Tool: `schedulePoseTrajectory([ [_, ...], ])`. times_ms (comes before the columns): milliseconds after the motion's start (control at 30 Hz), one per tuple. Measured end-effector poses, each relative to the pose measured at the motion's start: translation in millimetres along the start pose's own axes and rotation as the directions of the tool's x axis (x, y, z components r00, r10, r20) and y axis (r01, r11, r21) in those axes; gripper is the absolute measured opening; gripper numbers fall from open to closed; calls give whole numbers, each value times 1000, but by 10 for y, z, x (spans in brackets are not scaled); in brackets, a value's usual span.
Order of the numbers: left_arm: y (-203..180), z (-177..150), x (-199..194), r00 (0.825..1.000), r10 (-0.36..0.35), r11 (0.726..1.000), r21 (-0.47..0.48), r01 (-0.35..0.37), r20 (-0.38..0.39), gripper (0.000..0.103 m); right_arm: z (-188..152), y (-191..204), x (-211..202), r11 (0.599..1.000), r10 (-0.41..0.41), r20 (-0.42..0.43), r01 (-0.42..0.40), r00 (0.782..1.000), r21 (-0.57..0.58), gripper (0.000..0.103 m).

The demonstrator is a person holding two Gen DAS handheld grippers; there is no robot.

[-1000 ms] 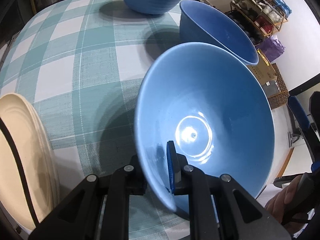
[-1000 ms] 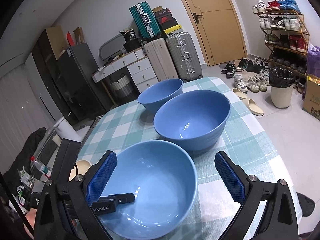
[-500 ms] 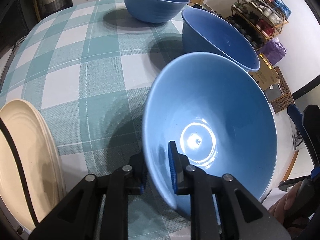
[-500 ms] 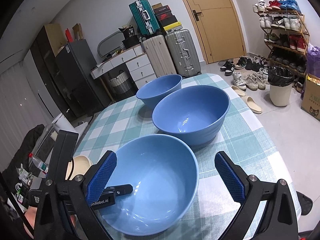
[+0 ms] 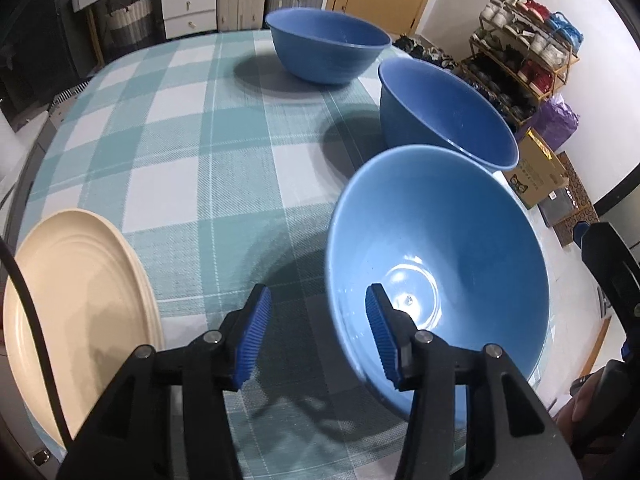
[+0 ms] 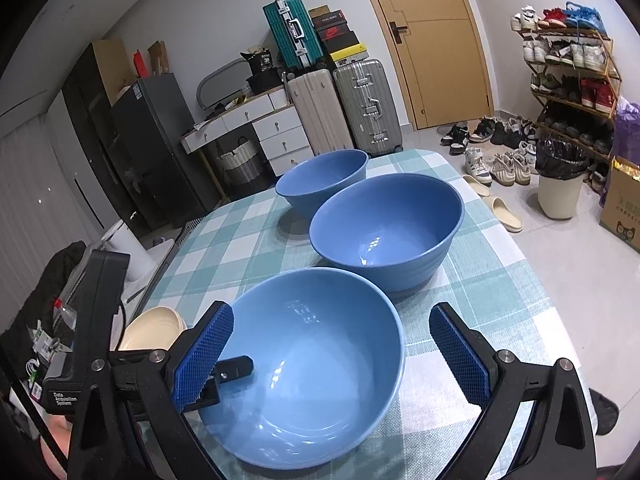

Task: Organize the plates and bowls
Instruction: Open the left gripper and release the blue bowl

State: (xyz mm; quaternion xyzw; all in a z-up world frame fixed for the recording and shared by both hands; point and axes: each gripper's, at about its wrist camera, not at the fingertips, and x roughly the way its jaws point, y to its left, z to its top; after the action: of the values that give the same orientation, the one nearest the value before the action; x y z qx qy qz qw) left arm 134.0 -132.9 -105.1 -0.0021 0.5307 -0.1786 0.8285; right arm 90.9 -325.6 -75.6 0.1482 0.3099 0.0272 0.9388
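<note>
Blue, glossy and smooth inside, the nearest light-blue round bowl (image 5: 436, 264) sits on the teal-and-white checked tablecloth (image 5: 192, 148), first in a row with a darker blue ribbed bowl (image 5: 444, 116) just behind it and another dark blue bowl (image 5: 328, 50) at the far end. The left gripper (image 5: 318, 330) straddles the near rim, its jaws having just been opening; the wall stands between the blue ribbed pads (image 5: 254, 334), which no longer press on it. This reads as the release after setting the bowl down. The right gripper (image 6: 332, 356) hangs wide open over the same bowl (holding nothing). A cream round plate (image 5: 76, 292) lies at the table's left edge, apart from the bowls. Next, probably, the left gripper must clear the rim without tipping the bowl, then the bowls need nesting.
</note>
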Motion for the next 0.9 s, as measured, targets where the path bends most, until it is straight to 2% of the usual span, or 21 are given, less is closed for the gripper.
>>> schedulePoseTrajectory([
  [233,64,-10,-182,996,55,998,-14,-54,76,50,28,103,-86,1000,7,27,-6,1000,-27,100],
  [400,55,-70,-385,984,107,994,-25,-104,142,53,9,239,-182,997,21,58,-17,998,-75,100],
  [500,39,-110,-511,977,103,995,-23,-101,189,58,-1,324,-242,994,29,78,-20,997,-109,100],
  [533,38,-124,-556,973,100,995,-24,-98,209,63,0,346,-257,993,29,83,-20,996,-118,100],
  [567,37,-139,-607,968,98,995,-29,-94,229,78,-5,369,-274,992,28,88,-16,996,-127,100],
  [600,46,-156,-666,961,99,995,-40,-91,257,88,-6,391,-291,991,24,94,-11,995,-136,100],
  [700,85,-203,-817,939,76,997,-56,-61,336,89,-6,425,-345,991,24,107,-9,994,-137,100],
  [733,90,-205,-835,936,76,997,-56,-60,343,89,-6,427,-368,991,24,111,-10,994,-132,100],
  [900,23,-290,-921,908,120,993,-47,-111,401,90,-9,445,-457,992,30,127,-14,991,-125,100],
])
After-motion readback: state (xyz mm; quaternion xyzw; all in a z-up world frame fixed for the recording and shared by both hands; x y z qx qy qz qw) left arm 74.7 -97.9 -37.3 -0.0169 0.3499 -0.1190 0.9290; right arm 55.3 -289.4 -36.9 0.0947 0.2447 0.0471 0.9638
